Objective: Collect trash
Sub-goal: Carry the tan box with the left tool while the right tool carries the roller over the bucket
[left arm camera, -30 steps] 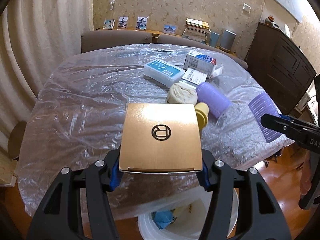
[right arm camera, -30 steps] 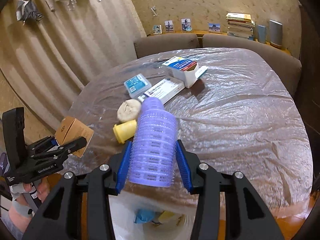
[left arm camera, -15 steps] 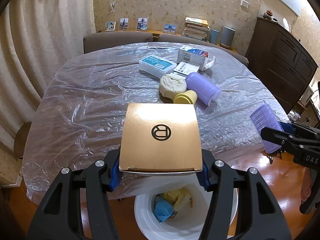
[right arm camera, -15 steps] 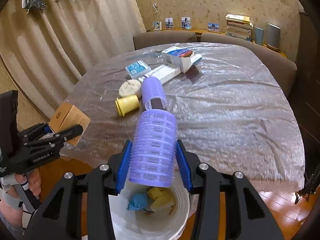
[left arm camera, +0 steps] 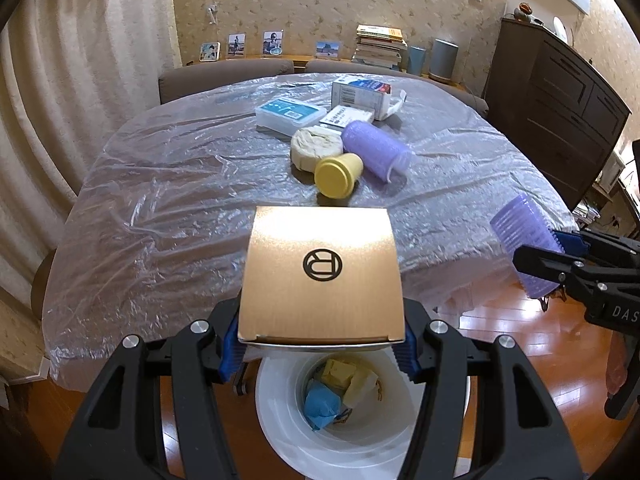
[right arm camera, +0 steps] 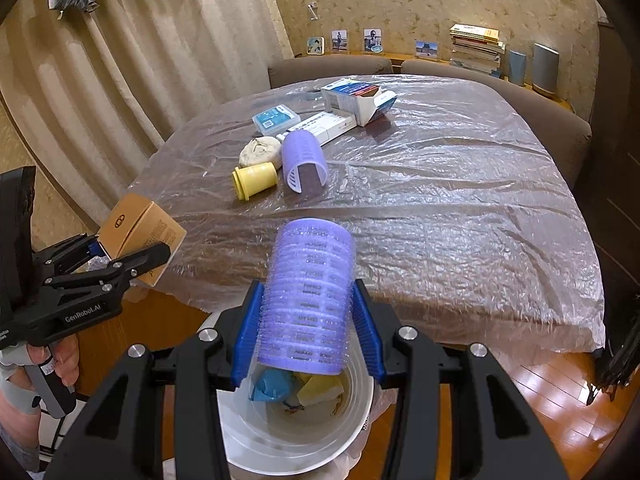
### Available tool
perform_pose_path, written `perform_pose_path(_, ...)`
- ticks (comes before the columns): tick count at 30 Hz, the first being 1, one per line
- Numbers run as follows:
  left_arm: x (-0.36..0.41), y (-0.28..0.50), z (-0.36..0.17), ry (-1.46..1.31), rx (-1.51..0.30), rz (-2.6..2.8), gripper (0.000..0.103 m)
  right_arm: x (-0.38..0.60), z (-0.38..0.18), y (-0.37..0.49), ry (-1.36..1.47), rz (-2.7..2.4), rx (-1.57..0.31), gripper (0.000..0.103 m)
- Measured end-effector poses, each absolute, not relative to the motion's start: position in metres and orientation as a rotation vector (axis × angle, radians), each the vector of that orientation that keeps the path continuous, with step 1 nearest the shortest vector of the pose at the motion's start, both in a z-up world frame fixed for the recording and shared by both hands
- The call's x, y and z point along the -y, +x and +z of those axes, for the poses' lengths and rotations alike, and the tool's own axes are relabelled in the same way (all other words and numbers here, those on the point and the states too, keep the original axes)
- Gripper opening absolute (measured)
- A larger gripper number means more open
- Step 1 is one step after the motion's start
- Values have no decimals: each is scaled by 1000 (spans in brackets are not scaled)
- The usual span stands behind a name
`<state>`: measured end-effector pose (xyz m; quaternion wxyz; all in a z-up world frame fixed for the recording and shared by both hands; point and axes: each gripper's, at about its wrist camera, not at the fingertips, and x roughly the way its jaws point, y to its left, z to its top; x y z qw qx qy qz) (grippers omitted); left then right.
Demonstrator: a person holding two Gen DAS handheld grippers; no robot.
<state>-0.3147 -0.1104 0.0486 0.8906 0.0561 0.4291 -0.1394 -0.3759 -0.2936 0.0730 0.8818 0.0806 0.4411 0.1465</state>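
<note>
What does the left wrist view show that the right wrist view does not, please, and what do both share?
Only the left wrist view shows the dark wooden cabinet. Only the right wrist view shows the hand holding the left gripper. Both show the gold box in the left gripper, the purple roller in the right gripper, the white bin and the plastic-covered table.

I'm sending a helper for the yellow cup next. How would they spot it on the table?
On the plastic-covered table, find the cluster of items in the middle. The yellow cup lies on its side at the cluster's near edge, beside a purple hair roller and a cream-coloured roll; it is the only yellow thing there.
</note>
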Motion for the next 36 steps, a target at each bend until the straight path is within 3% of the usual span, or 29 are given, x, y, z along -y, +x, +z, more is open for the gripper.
perform_pose_path(36,112,-360,-12,195,-1045,-347,59,260,30,-409,75,374,-1043,44)
